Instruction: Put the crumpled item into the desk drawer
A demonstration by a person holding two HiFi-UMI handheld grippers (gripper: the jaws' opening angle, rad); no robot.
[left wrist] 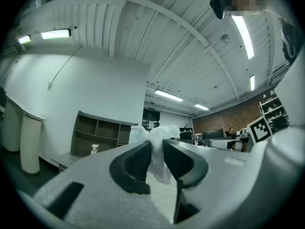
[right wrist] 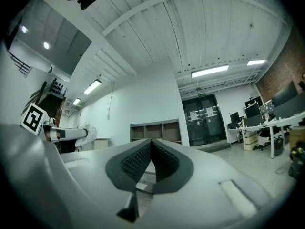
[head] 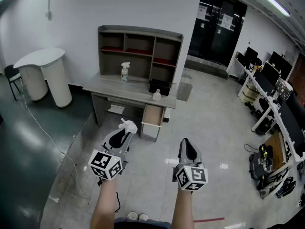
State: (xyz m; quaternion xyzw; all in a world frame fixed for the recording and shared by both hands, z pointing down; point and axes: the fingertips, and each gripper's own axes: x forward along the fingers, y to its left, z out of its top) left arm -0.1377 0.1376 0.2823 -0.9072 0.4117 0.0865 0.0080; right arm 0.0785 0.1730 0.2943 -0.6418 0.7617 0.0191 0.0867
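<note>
My left gripper [head: 125, 129] is shut on a crumpled white item [head: 128, 126], which bulges from between the dark pads [left wrist: 136, 163] as a white wad [left wrist: 157, 147] in the left gripper view. It is held in the air, a short way in front of the grey desk [head: 114, 87]. The desk's drawer [head: 152, 116] on the right side stands pulled out. My right gripper [head: 187, 147] hovers beside the left one, shut with nothing between its ribbed pads [right wrist: 138, 162]. The crumpled item [right wrist: 88, 133] also shows at the left of the right gripper view.
A shelf hutch [head: 139, 49], a spray bottle [head: 125, 72], a black box [head: 159, 87] and a small white bottle [head: 157, 95] stand on the desk. A white rounded counter [head: 45, 75] is at left, with a cable [head: 43, 130] on the floor. Office desks with monitors [head: 267, 87] line the right.
</note>
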